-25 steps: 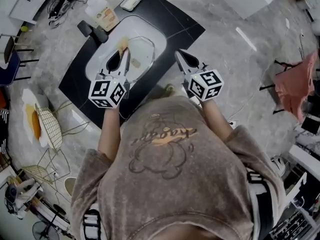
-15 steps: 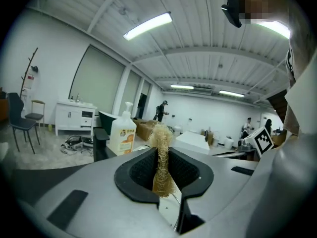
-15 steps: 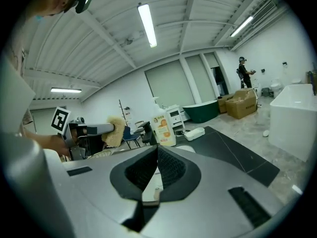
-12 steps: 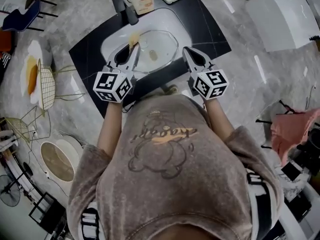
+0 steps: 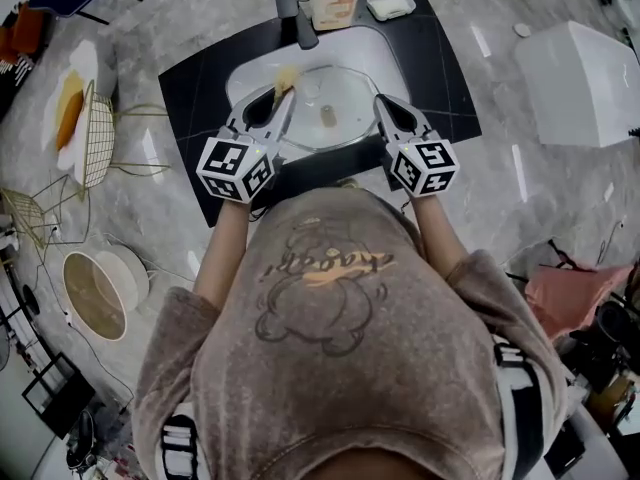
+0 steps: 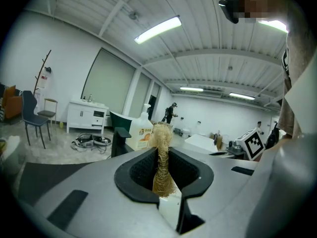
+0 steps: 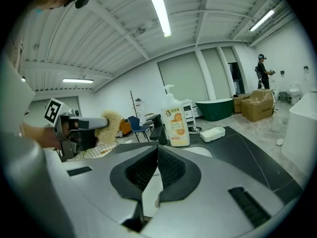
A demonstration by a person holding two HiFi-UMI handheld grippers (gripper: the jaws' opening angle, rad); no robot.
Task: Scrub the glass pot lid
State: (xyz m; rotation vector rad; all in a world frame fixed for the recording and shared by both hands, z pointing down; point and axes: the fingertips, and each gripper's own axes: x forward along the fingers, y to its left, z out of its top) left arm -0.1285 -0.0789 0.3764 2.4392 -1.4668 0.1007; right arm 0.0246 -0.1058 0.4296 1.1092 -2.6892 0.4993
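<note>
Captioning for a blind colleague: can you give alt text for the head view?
Seen from above, a person holds two claws at a glass pot lid lying in a white sink: the left claw grips a tan scrubber, the right claw is shut and empty.

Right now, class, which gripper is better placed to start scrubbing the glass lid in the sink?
Left, probably. The left gripper is shut on the fibrous scrubber, whose tip sits at the edge of the glass lid in the sink. The right gripper is shut with nothing between its jaws.
</note>
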